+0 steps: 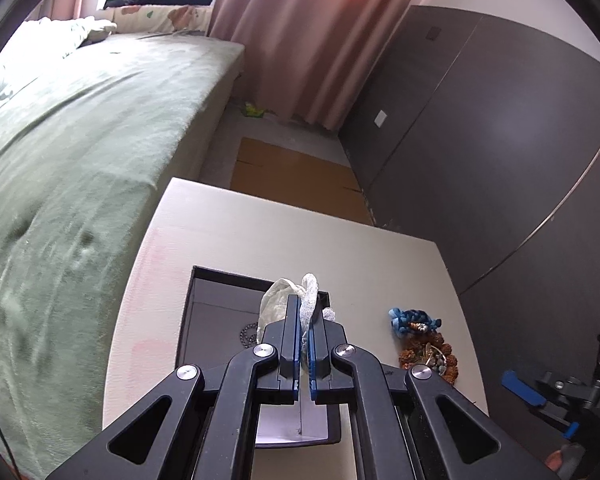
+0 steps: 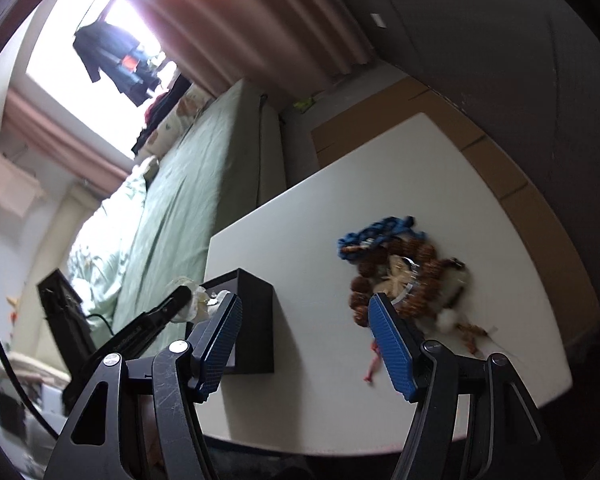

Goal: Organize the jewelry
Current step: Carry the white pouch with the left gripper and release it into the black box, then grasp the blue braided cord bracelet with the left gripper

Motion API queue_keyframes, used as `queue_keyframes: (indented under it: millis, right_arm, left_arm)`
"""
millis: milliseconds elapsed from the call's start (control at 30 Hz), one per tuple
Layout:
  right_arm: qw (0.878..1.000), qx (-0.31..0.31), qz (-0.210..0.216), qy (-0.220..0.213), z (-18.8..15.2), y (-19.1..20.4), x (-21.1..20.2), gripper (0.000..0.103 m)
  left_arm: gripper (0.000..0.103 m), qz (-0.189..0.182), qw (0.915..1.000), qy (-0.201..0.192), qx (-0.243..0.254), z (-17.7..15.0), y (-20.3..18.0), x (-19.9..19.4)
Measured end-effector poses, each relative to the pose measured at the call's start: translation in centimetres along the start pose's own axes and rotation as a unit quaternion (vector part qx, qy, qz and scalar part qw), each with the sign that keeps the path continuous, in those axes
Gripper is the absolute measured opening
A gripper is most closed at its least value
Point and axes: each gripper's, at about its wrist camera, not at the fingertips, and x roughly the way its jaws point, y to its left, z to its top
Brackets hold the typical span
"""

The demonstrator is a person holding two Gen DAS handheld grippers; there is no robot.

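Note:
My left gripper (image 1: 305, 312) is shut on a small white mesh pouch (image 1: 309, 294) and holds it over the open black box (image 1: 204, 312). A dark bead bracelet (image 1: 247, 334) lies inside the box. A pile of jewelry (image 1: 424, 350) with a blue braided cord (image 1: 404, 318) and brown beads lies on the white table to the right of the box. In the right wrist view my right gripper (image 2: 304, 308) is open and empty above the table, between the black box (image 2: 256, 320) and the jewelry pile (image 2: 404, 272). The left gripper with the pouch (image 2: 198, 298) shows beyond the box.
The white table (image 1: 260, 236) stands beside a bed with a green cover (image 1: 80, 140). A dark wardrobe (image 1: 480, 128) is to the right, flattened cardboard (image 1: 296, 176) on the floor behind. The right gripper's body (image 1: 556, 396) is at the right edge.

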Motion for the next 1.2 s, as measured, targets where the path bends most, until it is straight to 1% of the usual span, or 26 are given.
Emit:
queue_keyframes:
  millis: [133,267,367,433,467,500,567,633,800,900,1033,1133,1200]
  right_arm:
    - [1.000,-0.003,-0.020,0.000,0.3,-0.8,-0.1,0.067]
    - [1.000,0.002,-0.015,0.010,0.4,-0.9,0.6,0.067]
    - [1.000,-0.002,-0.021,0.012,0.4,-0.7,1.1,0.066]
    - [1.000,-0.001,-0.019,0.015,0.4,-0.7,1.2,0.066]
    - [1.000,0.000,-0.018,0.016,0.5,-0.7,1.3,0.067]
    - [1.000,0.000,-0.019,0.016,0.5,-0.7,1.3,0.067]
    - [1.000,-0.001,-0.022,0.015,0.5,-0.8,1.2,0.067]
    - [1.000,0.001,-0.022,0.016,0.5,-0.9,1.2,0.066]
    - [1.000,0.004,-0.025,0.017,0.3,-1.4,0.8,0.066]
    - [1.000,0.005,-0.025,0.014,0.4,-1.5,0.6,0.067]
    - [0.999,0.021,-0.034,0.011,0.5,-3.1,0.0,0.067]
    - [0.999,0.032,-0.042,0.013,0.7,-4.5,-0.3,0.067]
    - [0.998,0.035,-0.046,0.013,0.9,-5.2,-0.6,0.066]
  left_arm:
    - [0.002,0.000,0.9999,0.010,-0.008,0.0,0.1,0.6]
    - [0.002,0.004,0.9999,0.014,-0.005,0.1,-0.2,1.2]
    - [0.003,0.026,0.9993,0.028,-0.007,0.2,0.0,2.1]
    - [0.015,0.015,0.9984,0.053,-0.013,0.2,0.2,3.0]
    - [0.033,0.008,0.9979,0.062,-0.018,0.2,0.3,3.3]
    - [0.054,0.004,0.9978,0.061,-0.024,0.2,0.4,3.2]
    - [0.071,0.004,0.9986,0.042,-0.031,0.2,0.6,2.5]
    - [0.071,0.002,0.9992,0.030,-0.027,0.2,0.4,1.8]
    - [0.071,-0.013,0.9989,0.034,-0.029,-0.3,-0.3,1.4]
    - [0.071,-0.020,0.9993,0.028,-0.012,-0.9,-1.5,1.0]
    - [0.071,-0.026,0.9993,0.020,0.018,-1.6,-3.6,0.6]
    - [0.071,-0.036,0.9983,0.029,0.035,-2.1,-5.1,1.0]
    - [0.070,-0.052,0.9967,0.052,0.033,-2.3,-6.1,1.6]
